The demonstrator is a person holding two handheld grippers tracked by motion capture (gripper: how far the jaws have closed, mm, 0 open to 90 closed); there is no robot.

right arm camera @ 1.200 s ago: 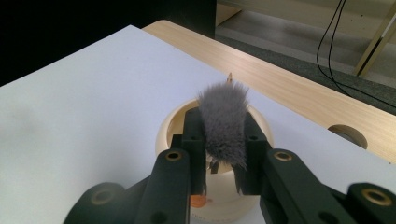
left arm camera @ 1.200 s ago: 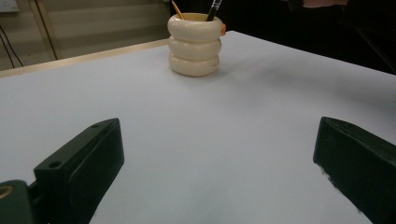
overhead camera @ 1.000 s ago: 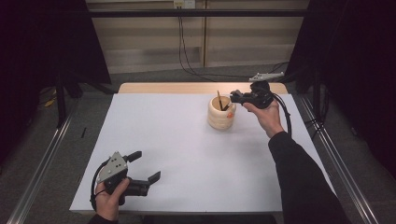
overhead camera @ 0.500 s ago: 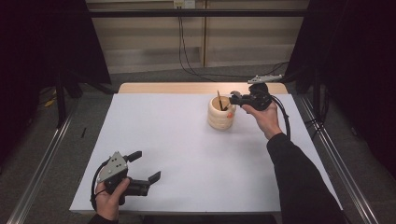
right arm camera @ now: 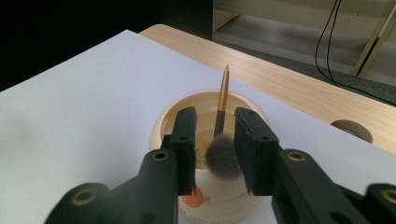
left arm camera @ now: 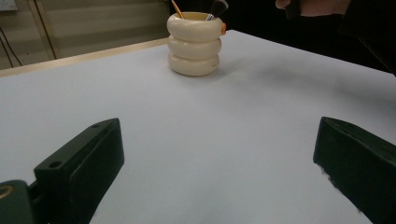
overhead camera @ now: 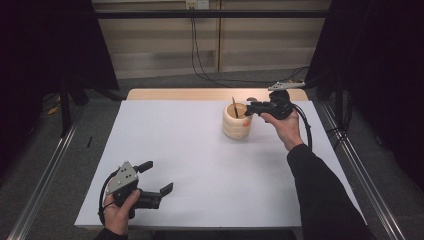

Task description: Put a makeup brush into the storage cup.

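The left gripper (overhead camera: 156, 178) is black with blocky, flat-faced jaws, each bearing a small round hole; a grey three-cornered plate (overhead camera: 123, 177) dotted with screws sits on top, and a black cable (overhead camera: 102, 197) loops from its body; the right gripper (overhead camera: 247, 109) is black too, its arms set with brass-ringed pivot holes, trailing a thick black cable (overhead camera: 303, 127); the right arm wears a long black sleeve (overhead camera: 322, 195).

The table (overhead camera: 200, 150) lies open from its near edge to its middle; toward the far right corner the ringed cream holder (overhead camera: 237, 121) stands alone, a brush (right arm camera: 223, 140) upright inside, blocking passage there
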